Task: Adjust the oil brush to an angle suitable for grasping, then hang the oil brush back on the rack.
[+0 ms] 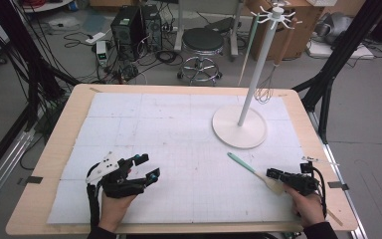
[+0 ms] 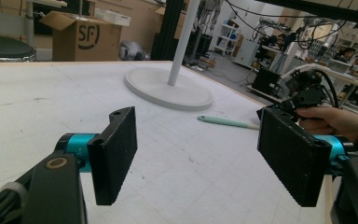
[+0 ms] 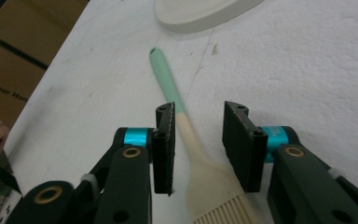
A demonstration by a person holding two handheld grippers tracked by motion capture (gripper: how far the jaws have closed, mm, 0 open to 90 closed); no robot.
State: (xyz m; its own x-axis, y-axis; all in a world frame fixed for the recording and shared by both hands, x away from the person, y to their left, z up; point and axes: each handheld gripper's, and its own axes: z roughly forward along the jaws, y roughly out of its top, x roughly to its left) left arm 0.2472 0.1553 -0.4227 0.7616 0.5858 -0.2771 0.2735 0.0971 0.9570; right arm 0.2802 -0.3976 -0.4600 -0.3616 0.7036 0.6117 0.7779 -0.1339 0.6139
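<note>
At the near right of the white-topped wooden counter (image 1: 129,107), the right claw (image 3: 198,147) sits low over a flat silicone pastry brush with a cream head and a mint-green handle (image 3: 186,140). Its jaws straddle the cream neck just above the bristles, one on each side, with a gap showing between each pad and the neck: released, not gripping. The brush lies flat on the counter, and its long axis runs from the bristle end under the claw away toward the far left, handle tip pointing at the round white base of a utensil stand (image 1: 239,126). So the claw lines up along the brush, jaws across its narrow width. The right hand (image 1: 306,205) comes in from the near edge, holding the claw roughly level and aimed far-left.

At the near left, the left claw (image 1: 146,167) rests well apart from the brush, jaws spread with nothing between them, pointing right and far across the counter. The right hand is clearly the nearer one.

Farther back, the stand's white pole (image 1: 258,69) rises from the base, a wire whisk (image 1: 265,91) hanging from its top hooks.
</note>
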